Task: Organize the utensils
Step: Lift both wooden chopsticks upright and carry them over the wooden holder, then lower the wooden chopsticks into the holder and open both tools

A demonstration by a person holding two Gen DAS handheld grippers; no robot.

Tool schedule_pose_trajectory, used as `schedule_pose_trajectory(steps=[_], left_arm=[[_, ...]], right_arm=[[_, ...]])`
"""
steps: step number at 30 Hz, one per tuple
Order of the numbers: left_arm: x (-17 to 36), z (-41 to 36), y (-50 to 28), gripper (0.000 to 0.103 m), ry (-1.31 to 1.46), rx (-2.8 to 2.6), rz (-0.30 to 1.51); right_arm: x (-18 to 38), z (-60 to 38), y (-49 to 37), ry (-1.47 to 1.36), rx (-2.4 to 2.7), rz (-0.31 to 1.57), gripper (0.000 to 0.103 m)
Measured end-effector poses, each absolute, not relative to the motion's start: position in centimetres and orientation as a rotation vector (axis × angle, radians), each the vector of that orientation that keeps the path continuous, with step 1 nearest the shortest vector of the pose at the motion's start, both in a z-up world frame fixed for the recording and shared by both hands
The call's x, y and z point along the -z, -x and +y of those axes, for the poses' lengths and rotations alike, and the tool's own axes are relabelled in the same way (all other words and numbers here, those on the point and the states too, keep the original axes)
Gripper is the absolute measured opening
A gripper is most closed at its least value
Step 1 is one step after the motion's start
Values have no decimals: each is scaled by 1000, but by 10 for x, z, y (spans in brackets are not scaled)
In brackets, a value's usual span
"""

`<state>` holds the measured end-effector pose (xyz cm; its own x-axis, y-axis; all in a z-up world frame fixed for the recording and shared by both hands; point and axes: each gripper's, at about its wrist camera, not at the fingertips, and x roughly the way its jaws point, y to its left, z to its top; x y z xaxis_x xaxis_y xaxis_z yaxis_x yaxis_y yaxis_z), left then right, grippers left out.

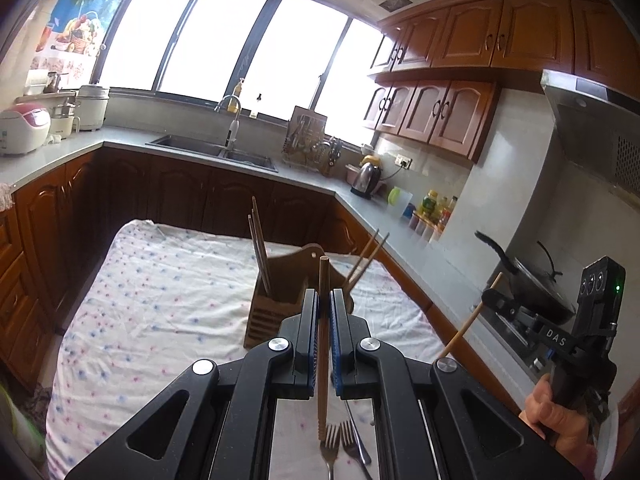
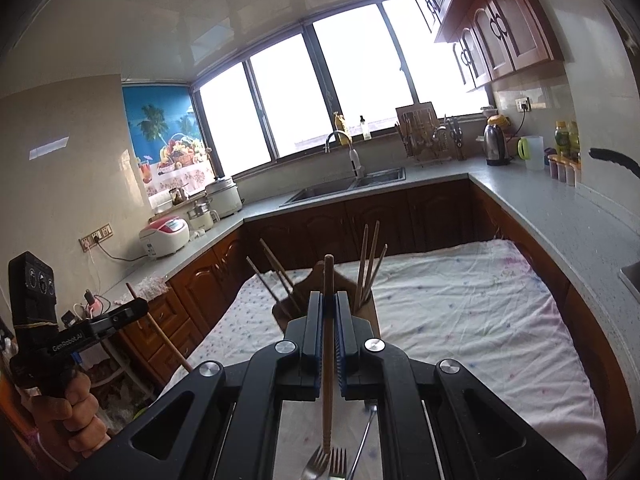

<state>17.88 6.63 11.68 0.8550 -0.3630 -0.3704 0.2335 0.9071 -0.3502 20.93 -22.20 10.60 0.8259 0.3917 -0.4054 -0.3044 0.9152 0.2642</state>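
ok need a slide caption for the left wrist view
Left gripper clamps one chopstick above the wooden holder, with forks on the cloth below.

We look from both wrists, up close along the jaws, facing the windows. Both views share the chopstick holder [image 1: 280, 300] [image 2: 366, 312] and sink [image 1: 212, 152] [image 2: 348, 188].

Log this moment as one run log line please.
left gripper: shut on chopstick | right gripper: shut on chopstick | wooden holder: ahead | forks: on cloth
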Motion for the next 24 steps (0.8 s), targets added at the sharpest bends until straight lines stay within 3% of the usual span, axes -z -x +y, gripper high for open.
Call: schedule_pose_trajectory(steps=[16,24], left_arm=[[-143,83,-252,4,294,269,289],[-125,78,-306,4,291,224,240]], right_arm=[[-142,-208,-285,-214,-338,324,5],[-130,-201,-319,-221,-319,296,5]])
